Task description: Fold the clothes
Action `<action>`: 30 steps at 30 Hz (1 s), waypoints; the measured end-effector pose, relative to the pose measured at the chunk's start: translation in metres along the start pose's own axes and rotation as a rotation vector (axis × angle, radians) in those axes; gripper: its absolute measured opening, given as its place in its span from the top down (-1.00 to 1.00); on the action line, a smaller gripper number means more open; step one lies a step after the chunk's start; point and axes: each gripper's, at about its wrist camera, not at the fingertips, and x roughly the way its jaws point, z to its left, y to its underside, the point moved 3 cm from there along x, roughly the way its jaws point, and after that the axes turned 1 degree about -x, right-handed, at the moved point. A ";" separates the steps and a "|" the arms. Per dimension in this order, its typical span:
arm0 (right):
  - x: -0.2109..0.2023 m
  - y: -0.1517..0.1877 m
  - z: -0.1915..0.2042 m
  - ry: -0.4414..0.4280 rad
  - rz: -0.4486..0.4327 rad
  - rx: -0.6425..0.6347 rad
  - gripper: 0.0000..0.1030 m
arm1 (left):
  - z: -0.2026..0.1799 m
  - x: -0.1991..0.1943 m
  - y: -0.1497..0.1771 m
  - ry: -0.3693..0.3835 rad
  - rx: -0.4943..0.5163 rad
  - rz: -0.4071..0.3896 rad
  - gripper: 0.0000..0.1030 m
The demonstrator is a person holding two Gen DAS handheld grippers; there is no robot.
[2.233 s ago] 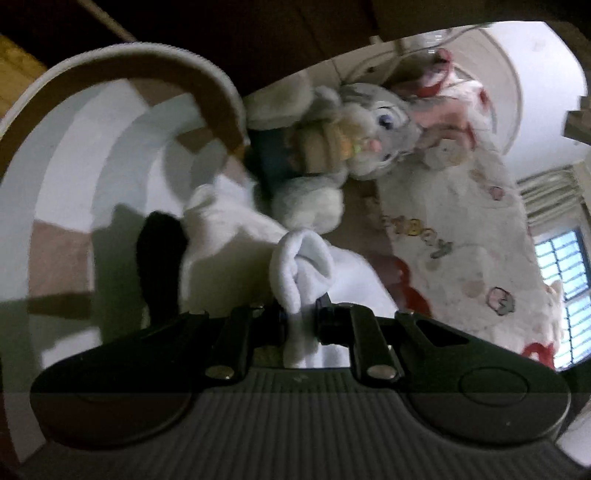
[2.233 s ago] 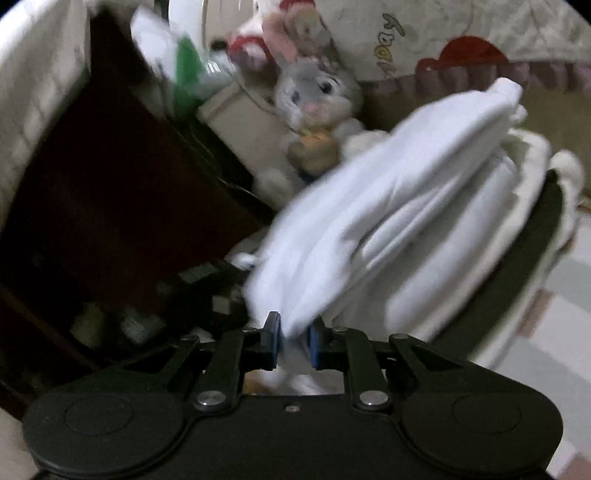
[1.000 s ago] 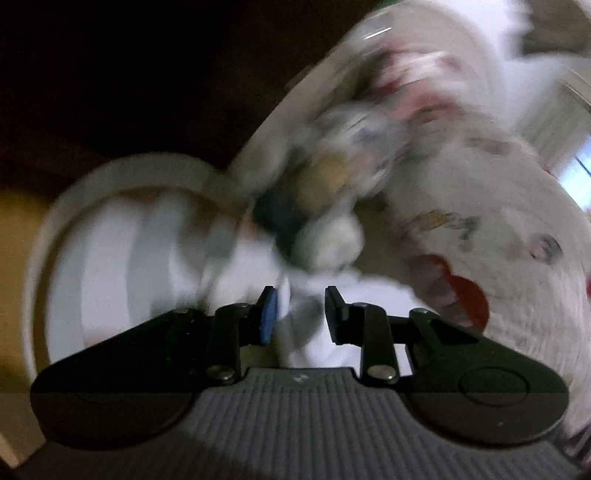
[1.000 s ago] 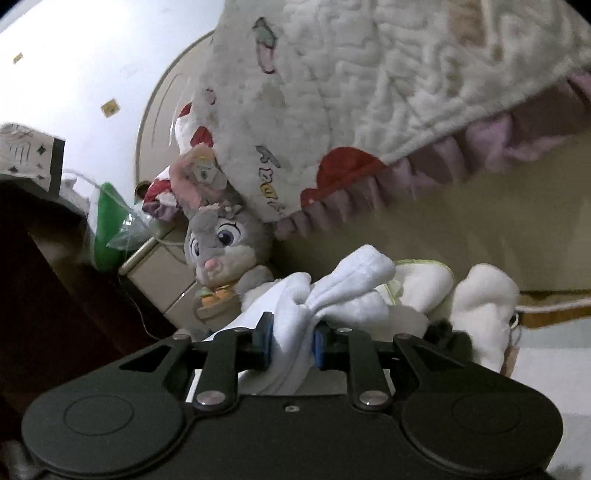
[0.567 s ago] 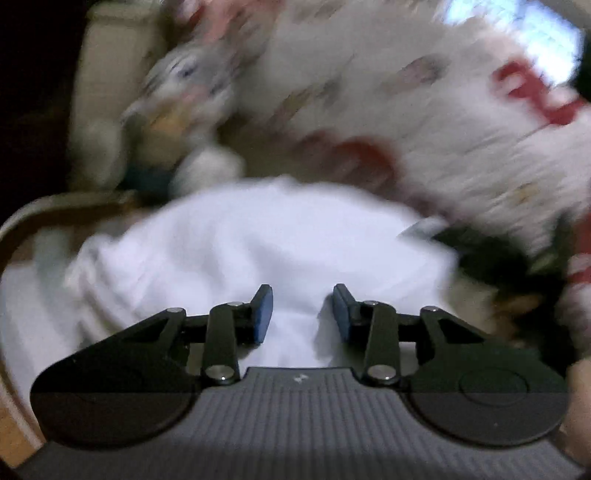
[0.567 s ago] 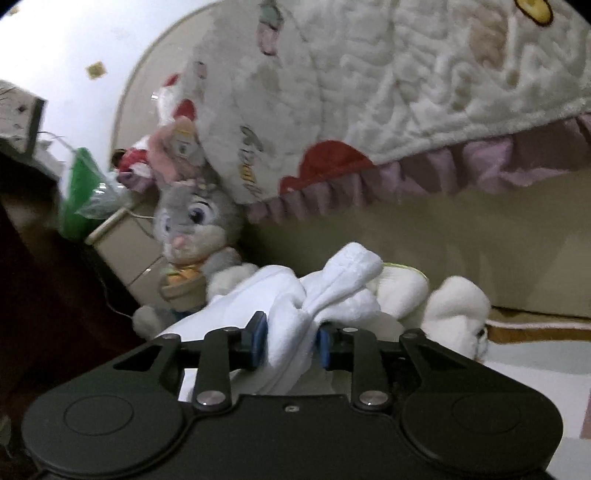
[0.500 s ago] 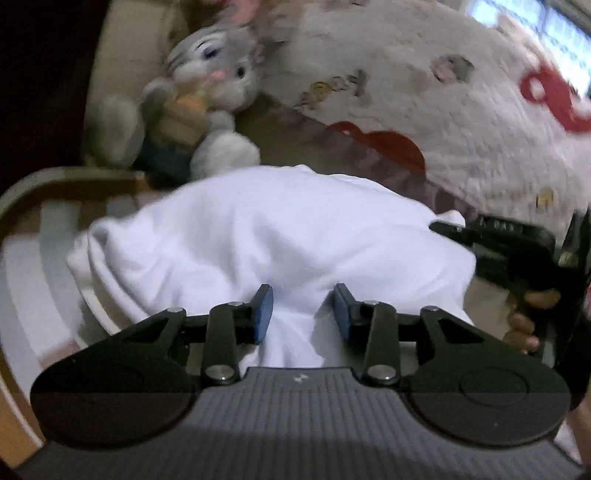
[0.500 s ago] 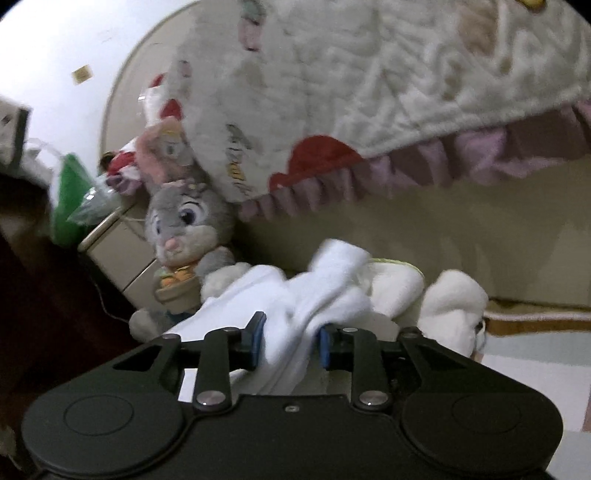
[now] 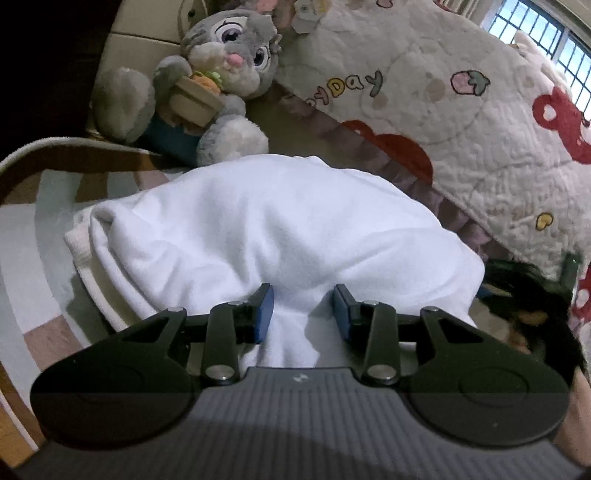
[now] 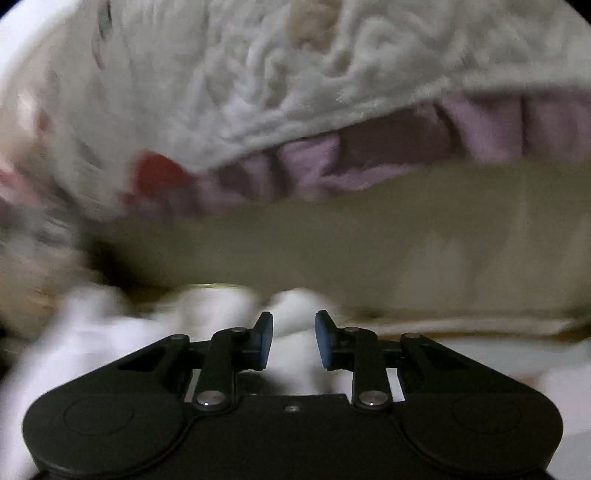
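Observation:
A white garment (image 9: 277, 229) lies in a soft folded heap on a striped rug (image 9: 33, 229). My left gripper (image 9: 301, 308) is at its near edge. The blue pads stand apart, and a bunched ridge of the cloth lies loosely between them without being squeezed. The right wrist view is smeared by motion. There my right gripper (image 10: 293, 332) also has its pads apart, with blurred white cloth (image 10: 110, 343) between and beyond them. At the right of the left wrist view, a dark blurred shape (image 9: 524, 288) sits at the garment's far end.
A grey plush rabbit (image 9: 221, 74) sits behind the garment at the upper left. A quilted bedspread (image 9: 461, 122) with a frilled edge hangs along the back and right, also filling the top of the right wrist view (image 10: 258, 74). A window (image 9: 535, 33) is at the far right.
Both grippers have let go of the white cloth, their pads now wider apart. The left view swung round onto the laid-down garment. The right view swung right and blurred, losing the rabbit.

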 end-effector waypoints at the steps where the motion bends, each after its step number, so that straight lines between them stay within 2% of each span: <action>1: -0.013 0.004 0.000 -0.028 -0.007 -0.008 0.33 | -0.002 0.000 0.000 -0.008 0.003 -0.001 0.30; 2: -0.026 0.010 0.000 -0.043 -0.018 -0.032 0.24 | -0.004 0.001 -0.001 -0.015 0.006 -0.002 0.30; 5: -0.065 0.035 0.000 -0.086 -0.036 -0.087 0.17 | -0.012 0.000 -0.003 -0.049 0.020 0.003 0.31; 6: -0.075 0.043 -0.003 -0.107 -0.030 -0.070 0.14 | -0.015 -0.001 -0.003 -0.061 0.028 0.003 0.31; 10: -0.093 0.065 -0.010 -0.150 0.039 -0.022 0.09 | -0.026 -0.009 -0.003 -0.114 0.071 0.010 0.27; 12: -0.103 0.071 -0.006 -0.138 0.065 -0.055 0.09 | -0.026 -0.022 0.003 -0.158 0.079 0.007 0.17; 14: -0.116 0.074 0.002 -0.145 0.080 -0.087 0.09 | -0.027 -0.044 0.026 -0.200 0.076 -0.012 0.12; 16: -0.133 0.080 0.014 -0.175 0.083 -0.120 0.09 | -0.029 -0.064 0.049 -0.233 0.063 -0.023 -0.03; 18: -0.149 0.087 0.022 -0.194 0.083 -0.142 0.09 | -0.025 -0.077 0.064 -0.254 0.021 -0.018 -0.04; 21: -0.177 0.104 0.024 -0.174 0.060 -0.160 0.08 | -0.031 -0.097 0.079 -0.271 -0.020 0.009 -0.05; 24: -0.200 0.117 0.019 -0.233 0.096 -0.141 0.08 | -0.052 -0.108 0.106 -0.301 0.027 0.062 -0.05; 26: -0.219 0.120 0.018 -0.222 0.084 -0.206 0.08 | -0.070 -0.114 0.122 -0.293 0.045 0.097 -0.06; 28: -0.238 0.121 0.018 -0.215 0.061 -0.277 0.06 | -0.094 -0.124 0.131 -0.269 0.066 0.111 -0.15; 29: -0.247 0.122 0.017 -0.219 0.052 -0.305 -0.01 | -0.108 -0.129 0.134 -0.264 0.075 0.111 -0.29; 30: -0.256 0.122 0.014 -0.233 0.046 -0.322 -0.05 | -0.120 -0.135 0.136 -0.266 0.074 0.104 -0.33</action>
